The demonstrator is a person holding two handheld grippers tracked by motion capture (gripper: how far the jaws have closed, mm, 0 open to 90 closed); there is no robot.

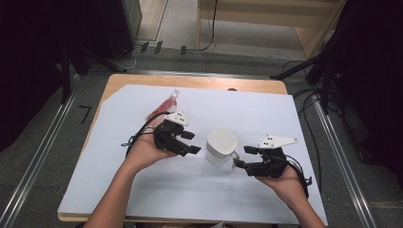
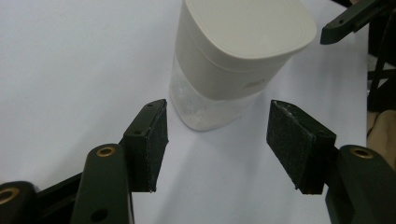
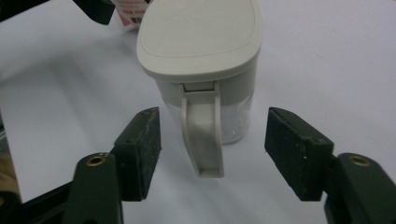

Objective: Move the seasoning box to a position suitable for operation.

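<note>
A white jug (image 1: 221,146) with a flat lid and a clear lower body stands upright in the middle of the white sheet. My left gripper (image 1: 192,142) is just left of it, open; in the left gripper view the jug (image 2: 233,60) stands a little beyond the empty jaws of the left gripper (image 2: 217,140). My right gripper (image 1: 242,157) is at the jug's right, open. In the right gripper view the jug's handle (image 3: 203,140) hangs between the two pads of the right gripper (image 3: 212,135), with a gap on each side.
A pink pouch with a clear spout (image 1: 165,107) lies behind the left hand. The white sheet (image 1: 142,190) covers most of the wooden table (image 1: 190,81). Cables trail from both grippers. Rails and cables lie on the floor around the table.
</note>
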